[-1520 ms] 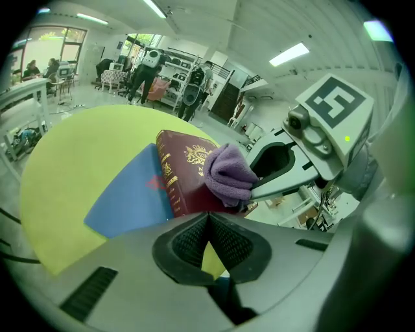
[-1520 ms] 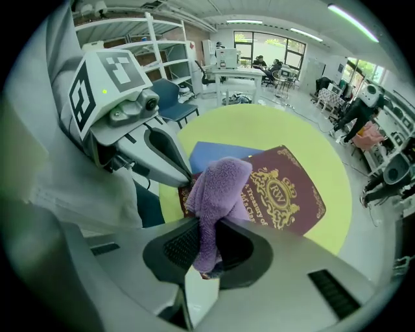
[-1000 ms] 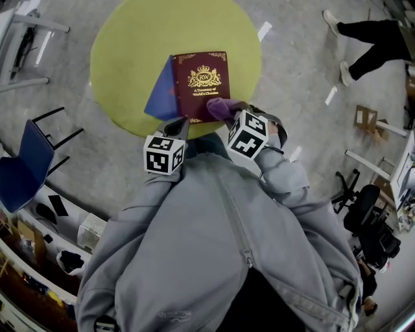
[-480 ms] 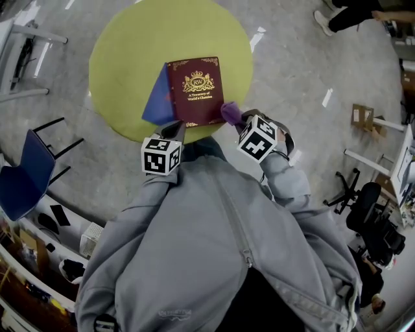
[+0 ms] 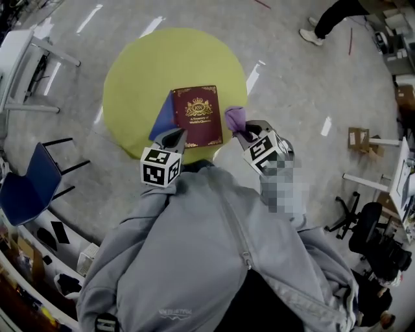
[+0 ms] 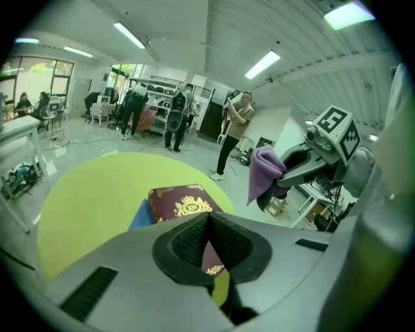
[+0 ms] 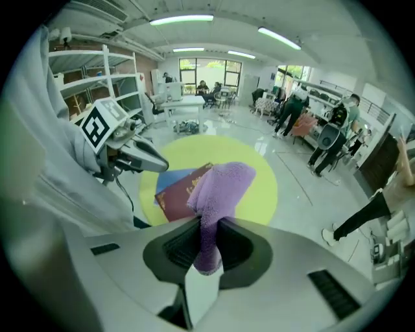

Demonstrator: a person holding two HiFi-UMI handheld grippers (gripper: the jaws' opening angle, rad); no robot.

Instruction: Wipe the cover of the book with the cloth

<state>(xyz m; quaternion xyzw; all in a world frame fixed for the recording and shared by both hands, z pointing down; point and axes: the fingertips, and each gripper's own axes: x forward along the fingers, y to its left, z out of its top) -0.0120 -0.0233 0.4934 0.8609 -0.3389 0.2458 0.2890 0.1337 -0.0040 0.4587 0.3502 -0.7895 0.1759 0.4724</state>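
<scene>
A maroon book (image 5: 198, 117) with gold print lies shut on the round yellow table (image 5: 139, 71), partly over a blue sheet (image 5: 162, 120). My right gripper (image 5: 241, 133) is shut on a purple cloth (image 5: 235, 118), which it holds in the air just right of the book, clear of the cover. The right gripper view shows the cloth (image 7: 217, 188) pinched between the jaws and flopping forward over the book (image 7: 176, 196). My left gripper (image 5: 175, 137) hovers at the book's near left corner. In its own view the left gripper (image 6: 207, 224) is shut with nothing in it, above the book (image 6: 176, 201).
A blue chair (image 5: 23, 178) stands left of the table, and a white table frame (image 5: 29, 71) at the far left. Someone's legs (image 5: 324, 19) show at the top right. A cardboard box (image 5: 356, 137) and an office chair (image 5: 369, 227) stand at the right. Several people (image 6: 175, 120) stand in the distance.
My right gripper has carried the cloth off the book's lower right cover to a spot right of the book. Table and book now look smaller and farther away.
</scene>
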